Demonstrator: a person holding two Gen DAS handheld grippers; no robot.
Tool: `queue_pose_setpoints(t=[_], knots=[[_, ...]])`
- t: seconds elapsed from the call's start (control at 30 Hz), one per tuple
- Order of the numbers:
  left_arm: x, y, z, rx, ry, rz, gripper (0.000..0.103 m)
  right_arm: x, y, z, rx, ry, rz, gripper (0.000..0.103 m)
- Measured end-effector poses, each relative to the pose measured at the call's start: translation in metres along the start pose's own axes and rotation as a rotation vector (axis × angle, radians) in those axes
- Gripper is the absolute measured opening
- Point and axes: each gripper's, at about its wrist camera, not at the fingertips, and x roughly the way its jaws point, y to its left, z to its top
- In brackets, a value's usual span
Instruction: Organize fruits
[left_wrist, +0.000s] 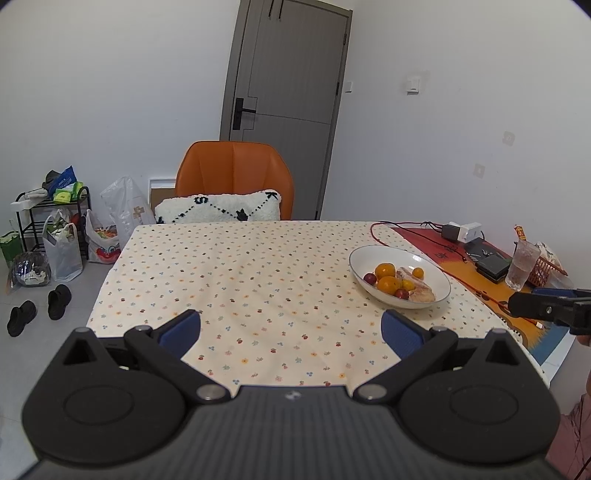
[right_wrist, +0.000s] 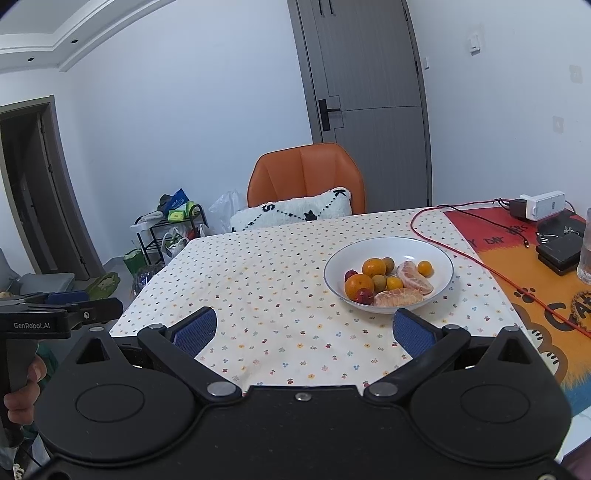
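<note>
Both grippers hover over the near table edge, jaws spread wide, nothing between them. Left gripper (left_wrist: 291, 332) has only bare tablecloth (left_wrist: 240, 280) in its gap; right gripper (right_wrist: 304, 332) likewise.

All fruit in view sits w/ in the white bowl (right_wrist: 439, 254): two oranges (right_wrist: 373, 267), peeled citrus segments (right_wrist: 413, 277), small red fruits (right_wrist: 364, 296), a few small yellow & brownish ones. Bowl lies just ahead of the right gripper's right finger, and well ahead & to the right of the left gripper's gap.

That fits either a sort that's finished into the bowl or fruit waiting to be taken out and grouped (can't say which from this).

If a piece is to be picked: come from above, center jaws on one item, close gently; segments look soft, round ones prob. roll.

Room: wide clear cloth ahead-left of both jaw pairs. Beyond the bowl to the right, red cable (right_wrist: 461, 251), glass (left_wrist: 521, 265), chargers — tight there. Table edge sits right under the jaws.
</note>
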Motion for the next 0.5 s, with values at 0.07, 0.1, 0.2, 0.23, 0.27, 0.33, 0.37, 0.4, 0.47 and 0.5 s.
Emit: queue_pose_setpoints(t=[0.07, 0.1, 0.2, 0.23, 0.27, 0.33, 0.37, 0.4, 0.47, 0.5], knots=[[0.0004, 0.0009, 0.0006, -0.001, 0.002, -0.001, 0.103, 0.0000, 0.0000, 0.0000, 0.001, 0.001, 0.000, 0.103], [0.0005, 0.0009, 0.0005, -0.001, 0.001, 0.000, 0.103, 0.0000, 0.0000, 0.0001, 0.002, 0.001, 0.001, 0.103], [0.0005, 0.0008, 0.0003, -0.001, 0.001, -0.001, 0.103, 0.0001, 0.0002, 0.0000, 0.000, 0.001, 0.001, 0.103], [0.0005, 0.0008, 0.0003, -0.001, 0.001, 0.000, 0.103, 0.0002, -0.0001, 0.0000, 0.000, 0.002, 0.002, 0.103], [0.0007, 0.0011, 0.0003, -0.002, 0.001, 0.001, 0.103, 0.0002, -0.0003, 0.0000, 0.000, 0.002, 0.002, 0.103], [0.0007, 0.0011, 0.0002, -0.001, 0.002, 0.000, 0.103, 0.0002, -0.0003, 0.0000, -0.001, 0.002, 0.001, 0.103], [0.0007, 0.0011, 0.0001, -0.001, 0.002, 0.000, 0.103, 0.0002, -0.0002, 0.0000, -0.001, 0.002, 0.002, 0.103], [0.0007, 0.0011, 0.0002, -0.001, 0.001, 0.000, 0.103, 0.0004, -0.0004, 0.0001, 0.000, 0.003, 0.002, 0.103], [0.0008, 0.0012, 0.0001, -0.001, 0.002, -0.001, 0.103, 0.0006, -0.0005, -0.0001, 0.000, 0.005, 0.000, 0.103], [0.0008, 0.0010, 0.0001, -0.001, 0.002, 0.000, 0.103, 0.0006, -0.0005, 0.0000, 0.000, 0.005, 0.001, 0.103]])
